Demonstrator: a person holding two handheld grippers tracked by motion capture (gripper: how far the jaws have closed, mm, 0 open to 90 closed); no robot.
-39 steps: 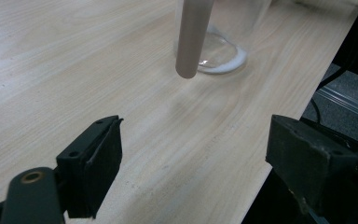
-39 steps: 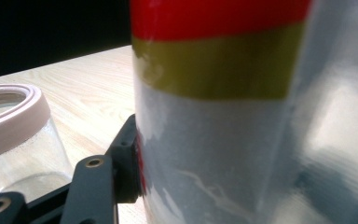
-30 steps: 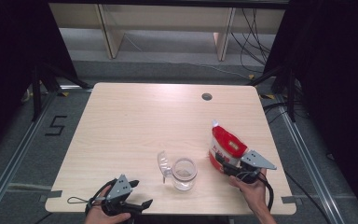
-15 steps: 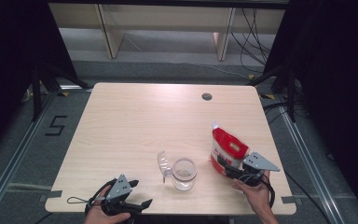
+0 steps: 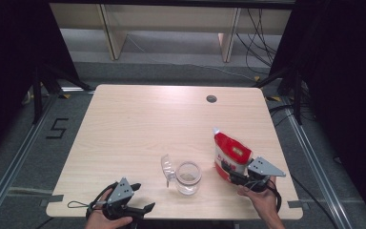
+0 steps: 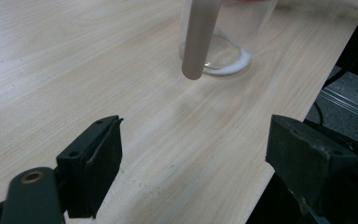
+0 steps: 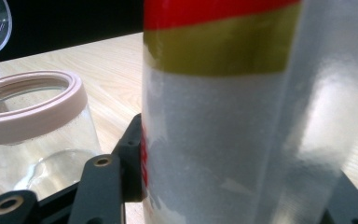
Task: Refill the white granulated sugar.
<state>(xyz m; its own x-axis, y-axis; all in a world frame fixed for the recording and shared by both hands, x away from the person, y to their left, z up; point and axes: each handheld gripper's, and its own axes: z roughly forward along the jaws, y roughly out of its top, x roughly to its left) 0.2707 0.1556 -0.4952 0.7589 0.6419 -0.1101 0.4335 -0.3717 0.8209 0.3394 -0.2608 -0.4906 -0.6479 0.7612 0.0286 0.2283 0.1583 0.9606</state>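
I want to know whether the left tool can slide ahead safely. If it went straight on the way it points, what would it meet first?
Probably the jar: it stands ahead of the open left tool, slightly to one side, with bare table between them. Depth is hard to judge, so the jar's hanging lid clasp may come first.

High view: fixed above my side of the counter [image 5: 138,129], facing forward and down, far enough back to take in the whole top, the floor round it and shelving beyond. My forearms enter at the bottom edge.

Left gripper view: rides my left hand-held gripper [image 6: 193,163], low over the counter near its edge, looking along the two jaws toward the base of the glass jar [image 6: 223,51], which is close.

Right gripper view: rides my right hand-held gripper [image 7: 214,186], very near, lens almost against the red and white pouch [image 7: 223,116].

Shared: jar and counter top appear in all three; pouch in high and right gripper views.
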